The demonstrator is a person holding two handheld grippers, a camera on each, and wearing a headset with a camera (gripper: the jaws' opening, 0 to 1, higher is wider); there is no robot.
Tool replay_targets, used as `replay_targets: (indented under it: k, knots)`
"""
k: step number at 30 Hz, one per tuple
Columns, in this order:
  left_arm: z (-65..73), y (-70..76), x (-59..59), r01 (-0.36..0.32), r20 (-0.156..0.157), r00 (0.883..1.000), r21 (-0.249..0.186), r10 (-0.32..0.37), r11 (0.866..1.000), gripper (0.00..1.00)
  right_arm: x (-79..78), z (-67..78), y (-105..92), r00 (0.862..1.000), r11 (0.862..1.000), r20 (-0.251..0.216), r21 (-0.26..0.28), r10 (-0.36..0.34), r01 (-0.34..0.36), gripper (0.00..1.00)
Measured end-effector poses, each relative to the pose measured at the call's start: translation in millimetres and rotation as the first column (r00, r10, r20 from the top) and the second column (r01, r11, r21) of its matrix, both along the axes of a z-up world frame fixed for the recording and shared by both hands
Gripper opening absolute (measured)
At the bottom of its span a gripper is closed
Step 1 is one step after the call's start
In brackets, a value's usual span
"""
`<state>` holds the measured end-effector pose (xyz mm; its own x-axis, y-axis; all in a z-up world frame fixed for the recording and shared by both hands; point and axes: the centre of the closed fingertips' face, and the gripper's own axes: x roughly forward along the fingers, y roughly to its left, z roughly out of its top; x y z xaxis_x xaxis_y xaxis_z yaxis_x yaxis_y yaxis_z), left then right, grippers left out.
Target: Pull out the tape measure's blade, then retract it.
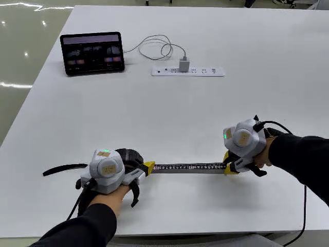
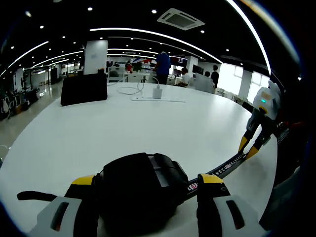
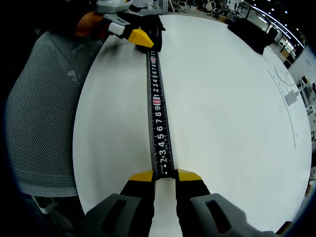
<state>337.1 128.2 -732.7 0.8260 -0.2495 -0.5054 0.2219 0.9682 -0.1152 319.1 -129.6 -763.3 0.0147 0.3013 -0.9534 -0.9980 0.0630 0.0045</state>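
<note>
A black tape measure case (image 2: 138, 192) sits low on the white table, clamped between the yellow-tipped jaws of my left gripper (image 2: 146, 180). In the head view that case (image 1: 131, 157) lies at the left gripper (image 1: 138, 171), near the table's front edge. The blade (image 1: 187, 167) runs out flat to the right, its numbered face up. My right gripper (image 3: 164, 174) is shut on the blade's end (image 3: 163, 165), and in the head view it (image 1: 230, 166) sits at the right. The blade (image 3: 157, 98) stretches straight from those jaws to the case (image 3: 150, 24).
A dark tablet (image 1: 92, 52) stands at the back left. A white power strip (image 1: 188, 71) with a plugged charger and looped cable lies behind the work. A black wrist strap (image 1: 62, 168) trails left of the case. The table's front edge (image 1: 205, 229) is close.
</note>
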Motion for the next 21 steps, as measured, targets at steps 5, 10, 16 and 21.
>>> replay_targets:
  k: [5,10,16,21]
  knots:
    - [2.6,6.1,3.6,-0.046,-0.003,0.999,-0.011,0.046,0.999,0.74,-1.2,0.4,-0.3,0.999,0.999,0.004,-0.015,0.041,-0.040,0.11]
    - [2.9,9.1,4.6,-0.070,-0.008,0.998,-0.016,0.069,0.997,0.70,-0.2,-0.2,-0.6,1.000,1.000,-0.006,-0.007,0.027,-0.027,0.11]
    - [3.0,10.0,5.0,-0.068,-0.005,0.998,-0.009,0.068,0.998,0.69,-0.1,-0.3,-0.7,1.000,1.000,-0.012,-0.003,0.014,-0.014,0.11]
    - [2.3,9.3,5.0,-0.056,-0.018,0.998,0.007,0.056,0.998,0.67,0.4,-0.2,-1.0,1.000,1.000,-0.016,-0.003,0.006,-0.006,0.11]
